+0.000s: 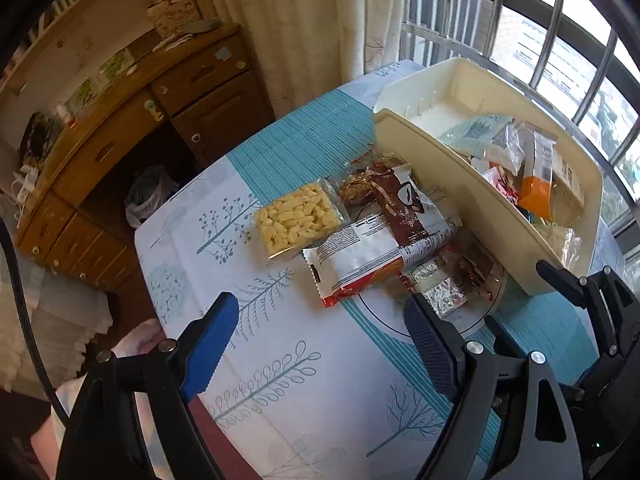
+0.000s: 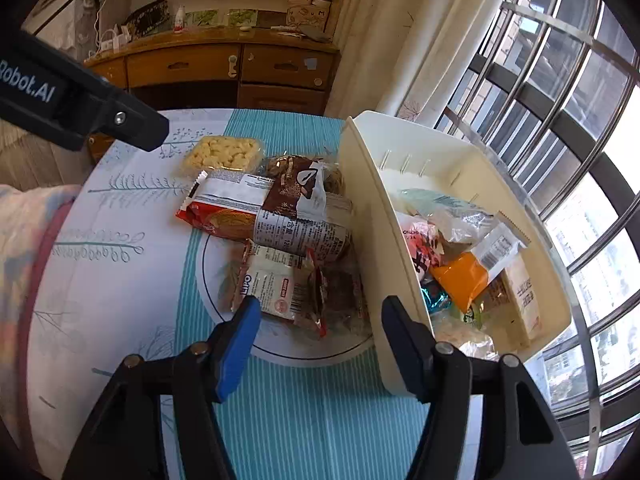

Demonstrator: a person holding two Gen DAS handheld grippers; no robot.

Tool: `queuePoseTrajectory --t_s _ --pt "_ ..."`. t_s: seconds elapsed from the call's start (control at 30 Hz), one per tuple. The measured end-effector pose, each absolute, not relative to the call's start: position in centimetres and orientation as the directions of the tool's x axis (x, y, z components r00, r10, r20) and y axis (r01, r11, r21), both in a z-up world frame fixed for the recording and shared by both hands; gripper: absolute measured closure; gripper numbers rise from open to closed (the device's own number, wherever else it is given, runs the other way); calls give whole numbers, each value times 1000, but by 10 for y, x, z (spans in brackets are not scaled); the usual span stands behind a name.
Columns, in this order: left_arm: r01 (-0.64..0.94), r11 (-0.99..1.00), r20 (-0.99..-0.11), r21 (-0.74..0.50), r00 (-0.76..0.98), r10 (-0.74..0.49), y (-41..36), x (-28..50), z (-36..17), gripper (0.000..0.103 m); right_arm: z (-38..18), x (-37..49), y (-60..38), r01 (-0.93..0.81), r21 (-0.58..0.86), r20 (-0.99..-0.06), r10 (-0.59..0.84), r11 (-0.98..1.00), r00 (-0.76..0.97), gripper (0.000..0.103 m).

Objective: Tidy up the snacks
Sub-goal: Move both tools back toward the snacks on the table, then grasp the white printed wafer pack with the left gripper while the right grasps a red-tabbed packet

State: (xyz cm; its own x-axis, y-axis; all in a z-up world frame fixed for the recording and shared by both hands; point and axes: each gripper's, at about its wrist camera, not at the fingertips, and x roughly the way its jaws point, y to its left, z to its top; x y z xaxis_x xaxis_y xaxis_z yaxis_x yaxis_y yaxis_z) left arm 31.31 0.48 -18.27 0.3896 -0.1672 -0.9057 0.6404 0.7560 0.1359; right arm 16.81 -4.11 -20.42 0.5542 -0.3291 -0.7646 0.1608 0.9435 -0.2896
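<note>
Several snack packets lie heaped on a white plate (image 2: 224,320) on the table: a clear pack of yellow puffs (image 1: 296,216), a red-and-white packet (image 1: 360,256), a brown packet (image 1: 404,204) and a small white packet (image 2: 276,288). To their right stands a cream bin (image 2: 372,208) holding more snacks, among them an orange packet (image 2: 460,280). My left gripper (image 1: 322,302) hangs open above the near end of the heap, nothing between its fingers. My right gripper (image 2: 322,308) is open over the small white packet, its right finger close against the bin's near wall.
A patterned blue-and-white cloth (image 1: 280,380) covers the table. A wooden desk with drawers (image 2: 200,68) stands behind it, a curtain (image 2: 400,40) and a barred window (image 2: 560,80) to the right. A person's sleeve (image 2: 24,240) is at the table's left edge.
</note>
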Motion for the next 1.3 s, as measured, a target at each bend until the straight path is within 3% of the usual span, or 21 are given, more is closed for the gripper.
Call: queuePoseTrajectory --t_s 0.23,0.5,0.87,1.0,1.3 --pt "745 649 -910 150 361 -204 -15 329 -220 19 -225 182 -37 157 -420 -724 -435 894 536 57" --pt "808 576 -929 125 299 -217 -38 349 -257 19 -241 195 -38 140 -440 -734 -445 887 513 71" --pt "847 528 -946 67 221 -235 -75 366 -275 19 -249 199 -42 129 -442 -745 -443 888 499 82" --pt "851 523 -958 36 179 -225 -84 370 -284 19 -253 199 -40 103 -434 -760 -425 895 492 92" --pt "868 493 -967 60 173 -187 -101 368 -299 11 -253 199 -46 79 -422 -768 -403 903 498 93"
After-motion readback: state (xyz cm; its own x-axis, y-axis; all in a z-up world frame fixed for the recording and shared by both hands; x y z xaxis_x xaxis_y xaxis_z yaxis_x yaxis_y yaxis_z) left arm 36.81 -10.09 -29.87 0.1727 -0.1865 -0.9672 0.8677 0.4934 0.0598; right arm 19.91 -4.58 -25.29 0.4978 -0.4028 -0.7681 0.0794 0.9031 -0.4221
